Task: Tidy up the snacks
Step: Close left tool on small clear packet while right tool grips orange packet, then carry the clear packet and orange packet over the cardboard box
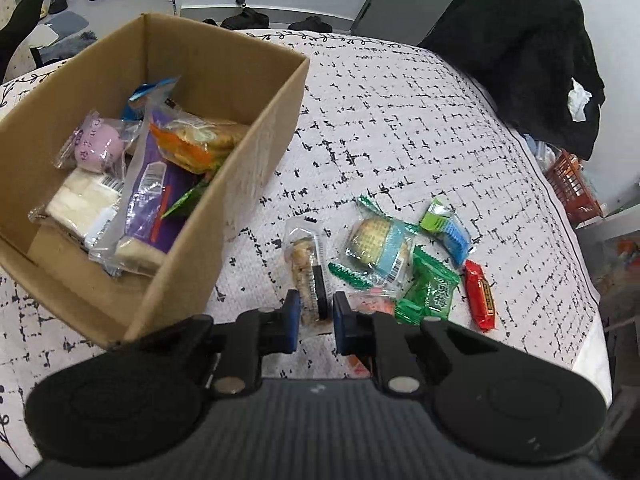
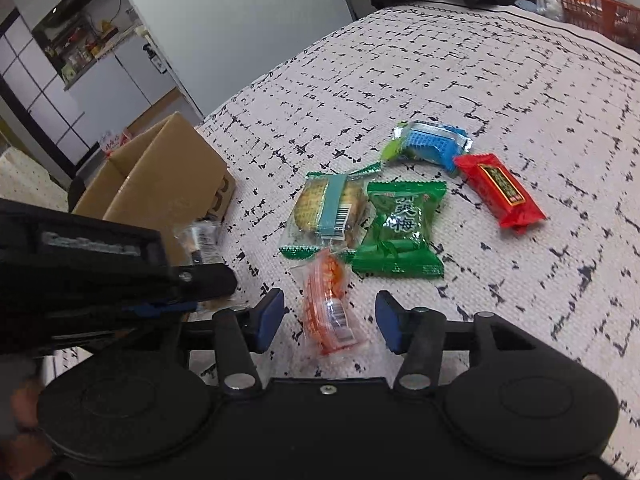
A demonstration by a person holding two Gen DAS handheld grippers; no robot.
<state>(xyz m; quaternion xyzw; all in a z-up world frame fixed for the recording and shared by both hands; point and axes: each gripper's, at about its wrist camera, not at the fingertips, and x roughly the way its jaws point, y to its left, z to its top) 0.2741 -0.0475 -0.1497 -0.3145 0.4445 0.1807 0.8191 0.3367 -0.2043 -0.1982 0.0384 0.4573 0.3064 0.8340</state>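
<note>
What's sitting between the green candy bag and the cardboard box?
In the right wrist view, the round biscuit packet lies between the green candy bag and the cardboard box.

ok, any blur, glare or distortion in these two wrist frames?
Left wrist: strong fisheye bend with dark corners; cardboard box and snacks sharp; mild sheen on the clear wrappers. Right wrist: the other tool at the left edge and the packet beside it are smeared; green plum packet and red packet stay legible; light flat, shadows soft.
</note>
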